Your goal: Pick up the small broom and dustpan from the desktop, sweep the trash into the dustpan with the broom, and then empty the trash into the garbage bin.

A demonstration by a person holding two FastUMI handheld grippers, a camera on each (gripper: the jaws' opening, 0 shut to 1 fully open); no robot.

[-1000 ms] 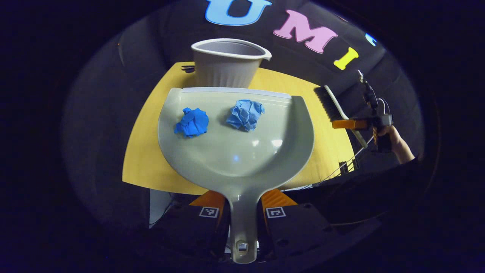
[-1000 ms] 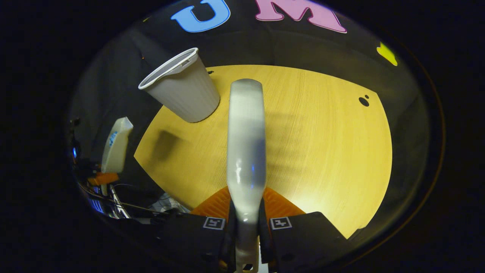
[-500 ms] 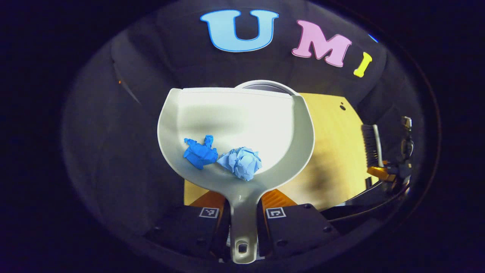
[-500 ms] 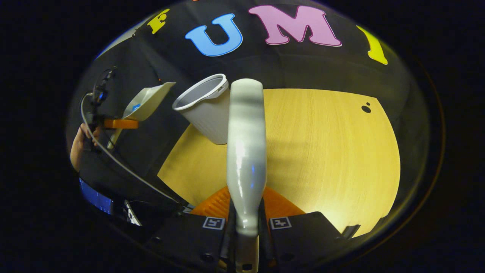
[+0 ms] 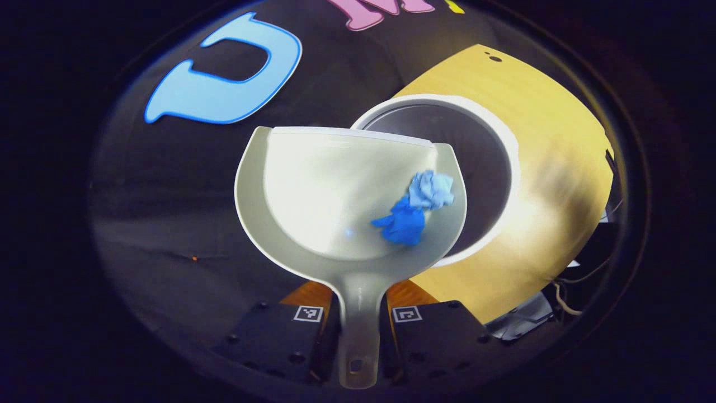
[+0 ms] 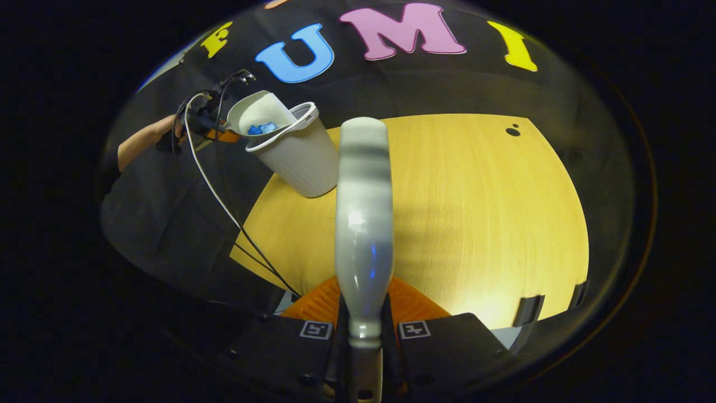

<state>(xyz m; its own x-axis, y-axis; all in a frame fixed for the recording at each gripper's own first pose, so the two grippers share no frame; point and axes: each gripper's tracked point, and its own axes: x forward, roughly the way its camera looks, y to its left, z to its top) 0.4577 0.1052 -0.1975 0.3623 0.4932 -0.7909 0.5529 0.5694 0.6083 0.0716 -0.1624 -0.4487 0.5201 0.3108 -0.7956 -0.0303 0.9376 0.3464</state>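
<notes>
The dustpan (image 5: pixel 335 196) was held tipped over the open mouth of the garbage bin (image 5: pixel 486 168), one side wall of it overlapping the bin's rim. Two wads of crumpled paper, a pale blue wad (image 5: pixel 430 189) and a dark blue wad (image 5: pixel 404 225), were gathered touching each other against the wall nearest the bin, not yet spilled out. The sweeping was judged complete, since no trash was seen on the desktop (image 6: pixel 475 212) around the bin; only the emptying was judged left, and it was under way.

The dustpan was seen as a smooth, glossy, pale grey plastic scoop with a rounded back, a straight front lip and a flat handle with a hanging hole. Its handle was clamped between the fingers of the left gripper (image 5: pixel 358 322), which were closed on it. The wads looked light, creased and irregular. The bin was a pale, tapered, cup-like plastic vessel with a thick rim and fine vertical ribbing on its outer wall, standing at the desktop's edge.

To the bin's side, the broom (image 6: pixel 362 224), a smooth pale plastic piece with a rounded end, was gripped by the closed fingers of the right gripper (image 6: pixel 366 330) above the matte, wood-grained desktop.
</notes>
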